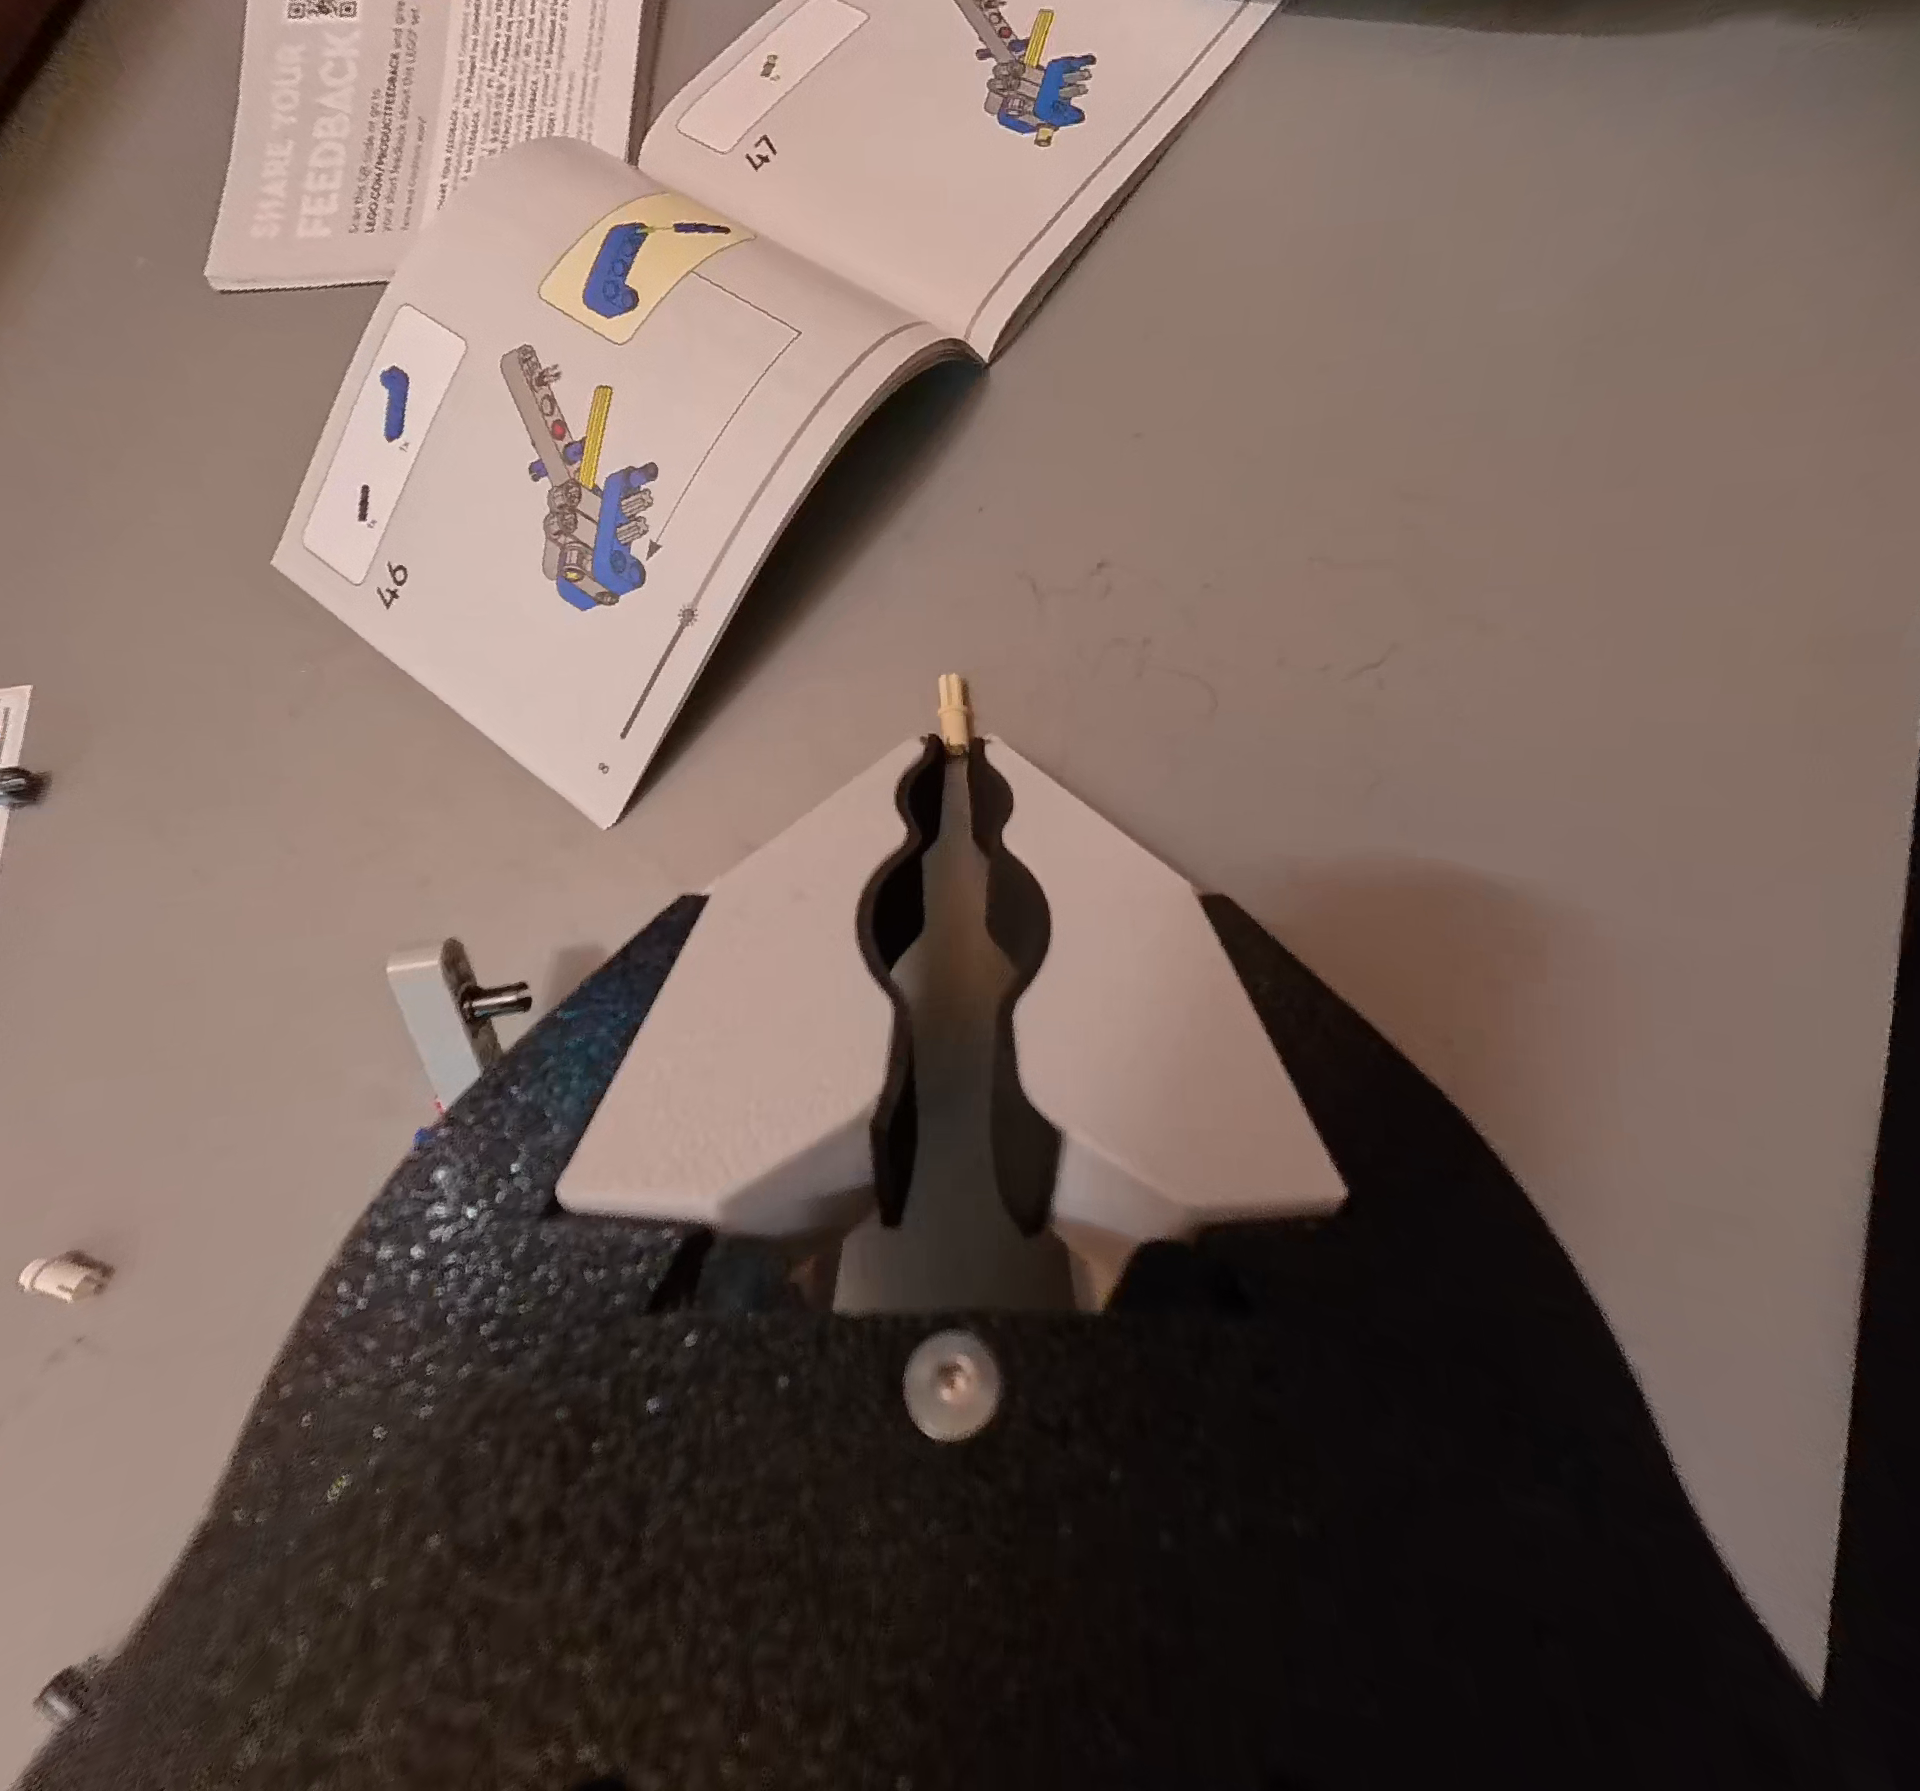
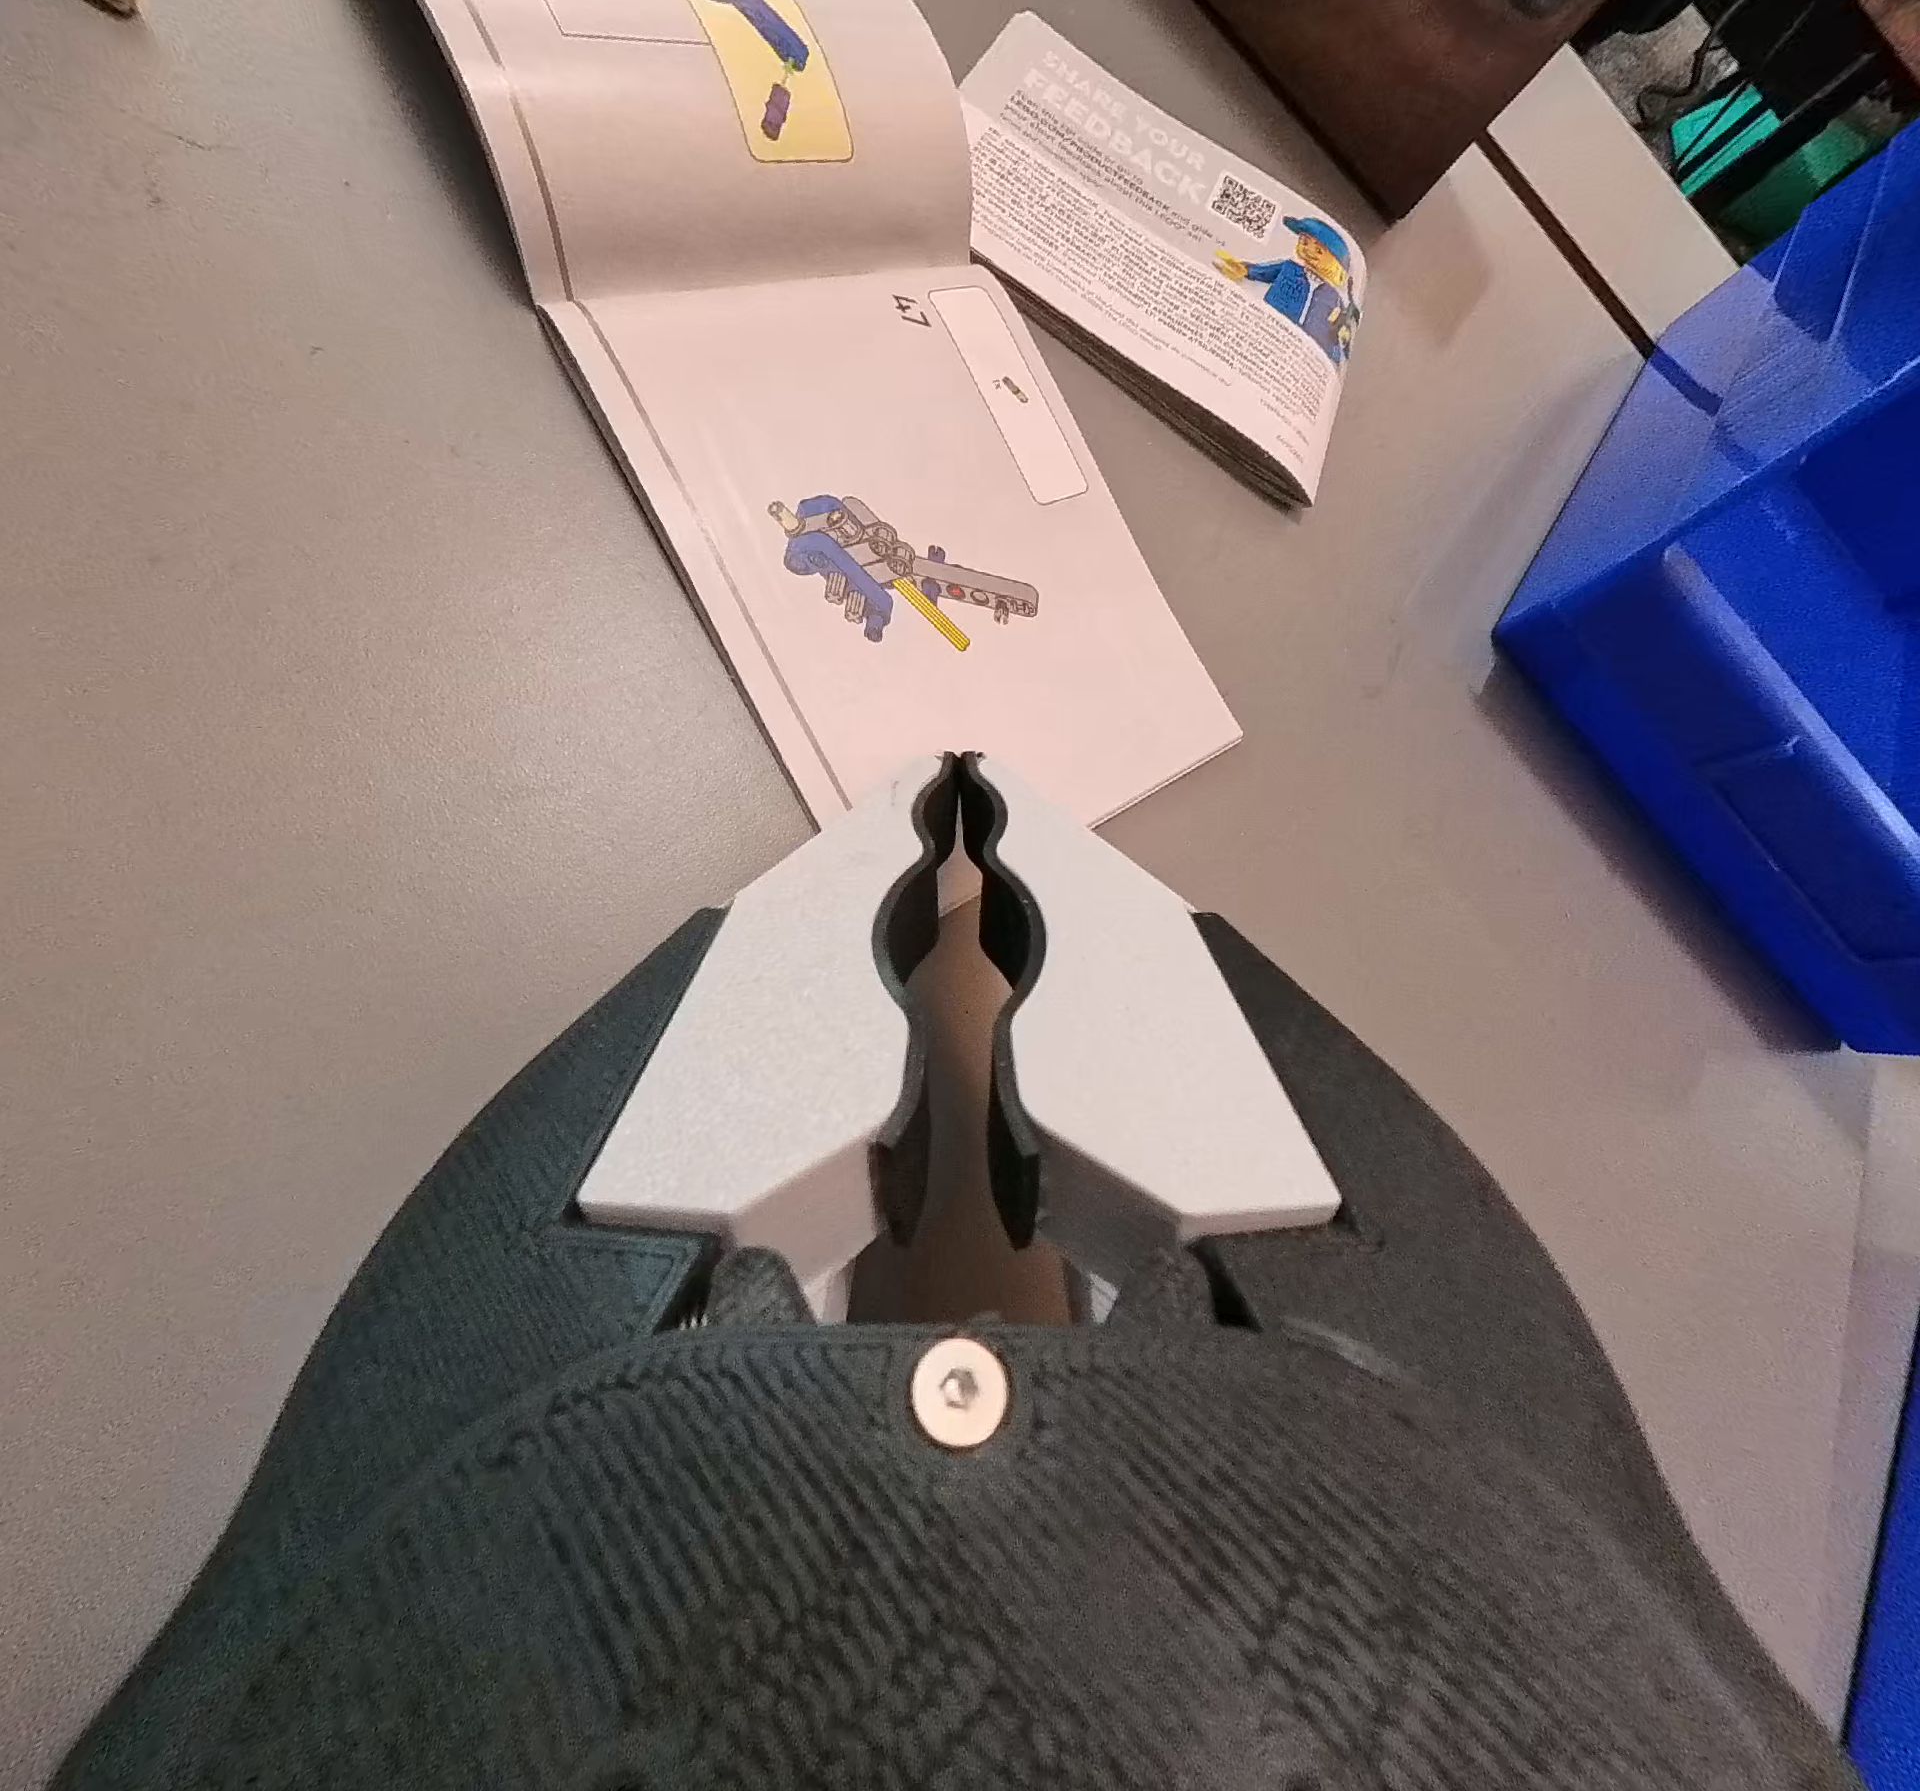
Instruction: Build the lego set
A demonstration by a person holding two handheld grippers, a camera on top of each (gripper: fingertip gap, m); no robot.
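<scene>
My left gripper pinched a tan peg at its very tips; my right gripper was closed on nothing above the open booklet. The grey beam lay beside my left (half hidden). I judged the peg needed a straight push into its hole, the beam held steady.

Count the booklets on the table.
2. The open booklet lies mid-table ahead of both grippers, one half arched. The closed booklet lies beside it, at its far edge in the left wrist view. More may lie outside the views.
</scene>
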